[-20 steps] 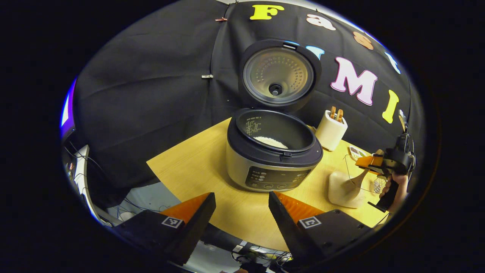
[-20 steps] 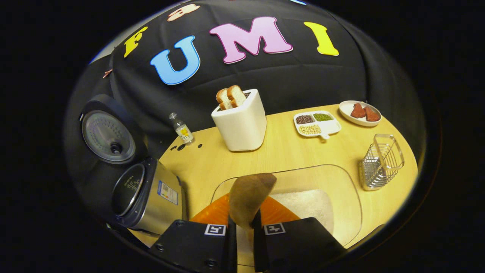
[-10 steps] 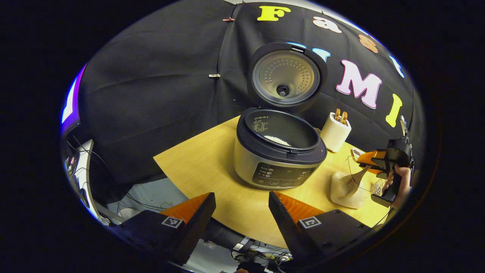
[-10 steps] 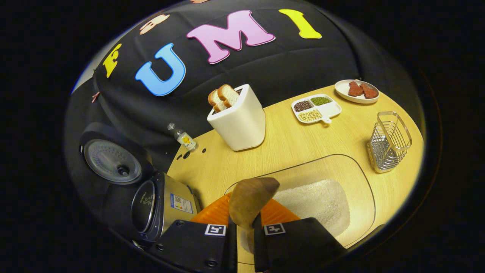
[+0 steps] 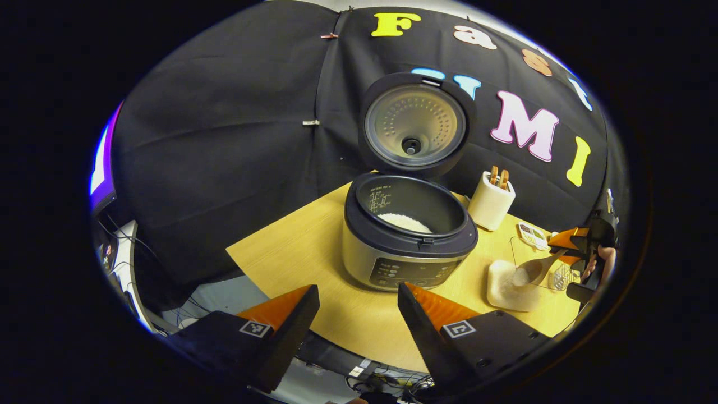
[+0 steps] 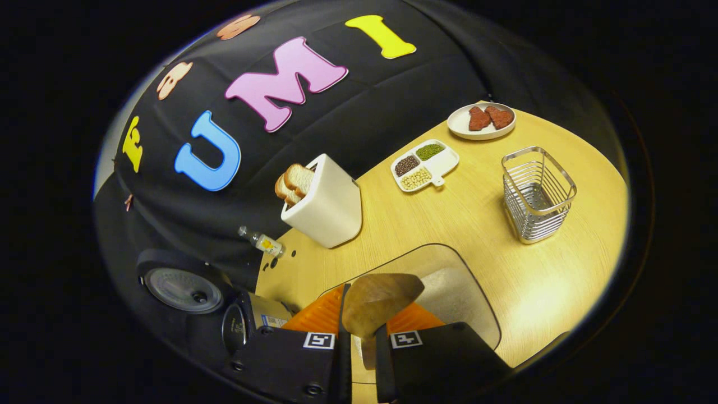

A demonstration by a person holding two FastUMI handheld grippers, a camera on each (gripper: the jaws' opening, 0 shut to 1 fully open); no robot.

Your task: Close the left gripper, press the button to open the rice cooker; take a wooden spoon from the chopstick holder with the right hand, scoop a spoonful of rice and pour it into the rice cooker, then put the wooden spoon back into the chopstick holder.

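With right gripper (image 6: 359, 342) jaws clamped on the wooden spoon (image 5: 533, 272) over the rice container (image 5: 507, 286) right of the rice cooker (image 5: 409, 235), carry level; left gripper (image 5: 356, 314) jaws wide, empty.

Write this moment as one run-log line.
left gripper: open, idle | right gripper: shut on wooden spoon, rice loaded, above clear rice container | silver rice cooker: lid open

One rice cooker (image 5: 406, 235); one spoon (image 6: 377, 303); one clear tub (image 6: 449, 292) of rice; one toaster (image 6: 325, 209) with two bread slices (image 6: 291, 182); one wire holder (image 6: 535, 193); one three-part dish (image 6: 424, 164); one plate (image 6: 482, 122) bearing two red pieces; one small bottle (image 6: 261, 242).
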